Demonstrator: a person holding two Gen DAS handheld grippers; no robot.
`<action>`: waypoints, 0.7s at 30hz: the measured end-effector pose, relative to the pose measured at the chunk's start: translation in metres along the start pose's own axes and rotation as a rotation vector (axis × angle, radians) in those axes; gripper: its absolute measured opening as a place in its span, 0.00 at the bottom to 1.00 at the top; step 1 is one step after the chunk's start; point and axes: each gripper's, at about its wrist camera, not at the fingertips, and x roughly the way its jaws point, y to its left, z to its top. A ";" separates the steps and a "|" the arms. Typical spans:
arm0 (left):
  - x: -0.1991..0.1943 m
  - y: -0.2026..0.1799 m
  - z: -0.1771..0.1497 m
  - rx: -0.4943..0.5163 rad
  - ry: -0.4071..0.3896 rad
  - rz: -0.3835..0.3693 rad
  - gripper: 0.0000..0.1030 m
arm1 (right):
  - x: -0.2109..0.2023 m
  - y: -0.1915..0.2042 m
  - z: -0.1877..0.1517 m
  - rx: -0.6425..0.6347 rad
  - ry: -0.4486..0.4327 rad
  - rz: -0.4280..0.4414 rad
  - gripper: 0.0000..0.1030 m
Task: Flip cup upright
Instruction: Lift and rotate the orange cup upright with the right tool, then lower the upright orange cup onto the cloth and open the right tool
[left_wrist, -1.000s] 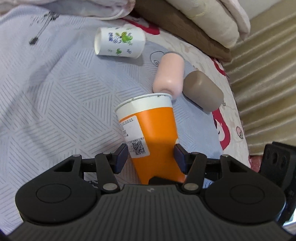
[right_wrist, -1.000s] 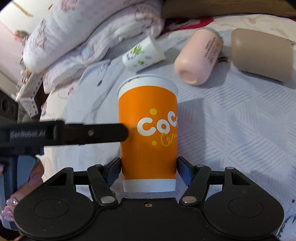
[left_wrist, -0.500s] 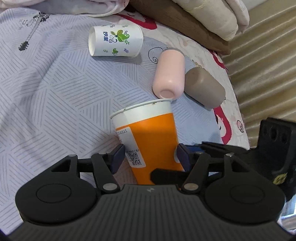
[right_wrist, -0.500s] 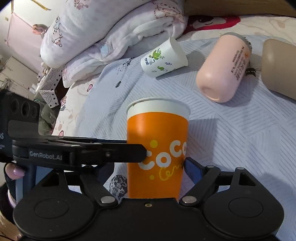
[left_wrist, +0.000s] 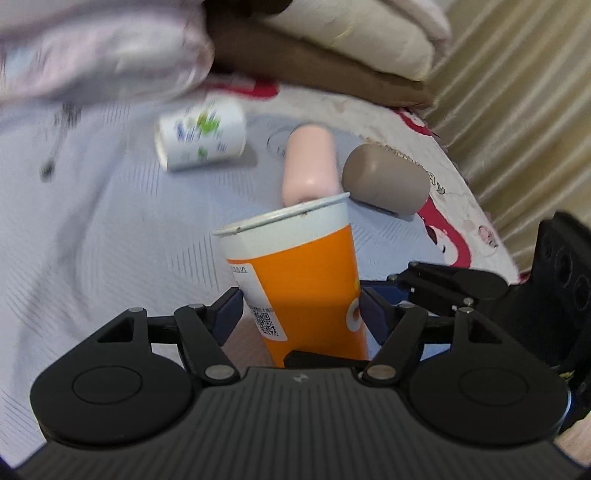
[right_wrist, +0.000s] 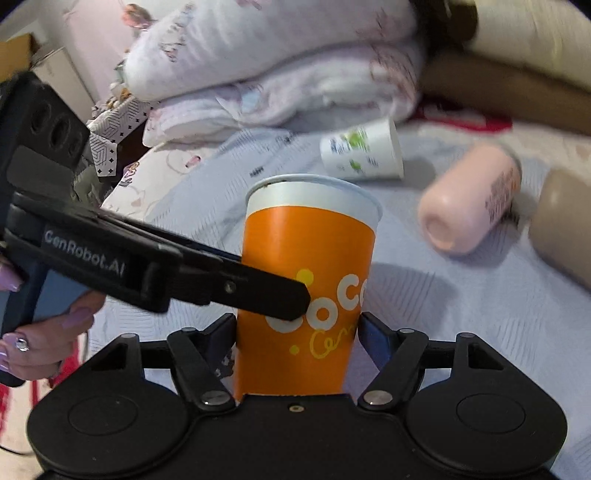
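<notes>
Standing upright, one orange cup (right_wrist: 308, 273), apparently between both grippers' fingers (left_wrist: 229, 306).

Two paper cups, orange (right_wrist: 308, 266) and white (right_wrist: 364, 155), two tumblers, pink (right_wrist: 471, 201) and brown (left_wrist: 386, 184)

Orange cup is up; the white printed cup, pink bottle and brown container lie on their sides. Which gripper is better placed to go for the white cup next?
Left, probably. The white printed cup lies left of the pink bottle and brown container, which are on the right gripper's side. Both the left gripper and right bracket the orange cup.
</notes>
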 end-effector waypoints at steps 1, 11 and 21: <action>-0.004 -0.005 -0.001 0.035 -0.019 0.017 0.66 | -0.002 0.004 -0.002 -0.025 -0.027 -0.015 0.75; -0.029 -0.015 0.001 0.200 -0.175 0.090 0.62 | 0.006 0.033 -0.010 -0.279 -0.290 -0.180 0.75; -0.016 -0.008 0.017 0.268 -0.219 0.146 0.62 | 0.042 0.022 0.008 -0.441 -0.384 -0.246 0.75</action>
